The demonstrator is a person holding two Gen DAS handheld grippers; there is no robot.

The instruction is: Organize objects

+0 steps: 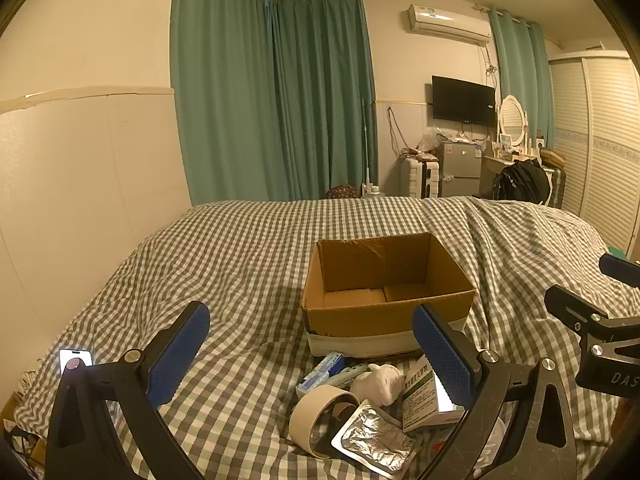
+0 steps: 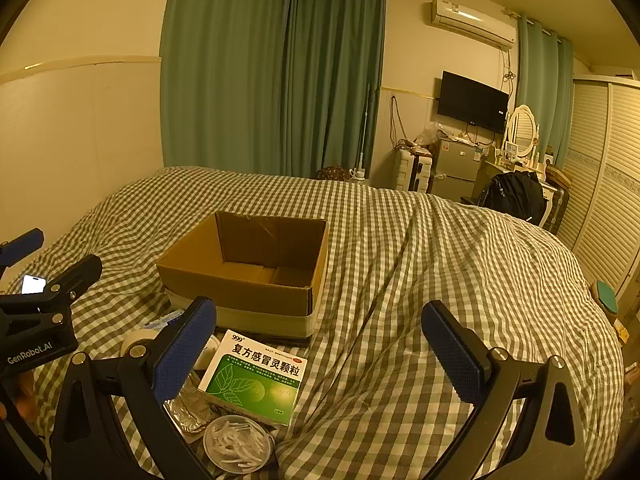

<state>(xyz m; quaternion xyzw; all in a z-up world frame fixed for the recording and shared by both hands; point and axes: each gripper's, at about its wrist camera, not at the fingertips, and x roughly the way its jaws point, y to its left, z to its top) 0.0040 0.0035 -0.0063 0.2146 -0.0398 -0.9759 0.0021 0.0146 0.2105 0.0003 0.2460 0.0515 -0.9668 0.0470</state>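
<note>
A: What sits closest to the cameras?

B: Both pairs of tongs, spread wide and empty. The left tongs fill the bottom of the left wrist view; the right tongs fill the bottom of the right wrist view.

A: And under them?

B: A cluster of small items on the checked bedspread. In the lower centre of the left view lies a roll of tape, tilted, with a crumpled foil pack touching it. Just beyond are a white figurine and a blue-and-white tube.

A: The medicine?

B: A green and white medicine box lies flat at lower centre of the right view, with a round clear tub of white pieces just below it.

A: Farther on?

B: An open cardboard box, empty inside, stands on the bed just behind the cluster, mid-frame. A lit phone lies well apart at the left edge.

A: Beyond the bed?

B: Green curtains and a wall television at upper right.
</note>
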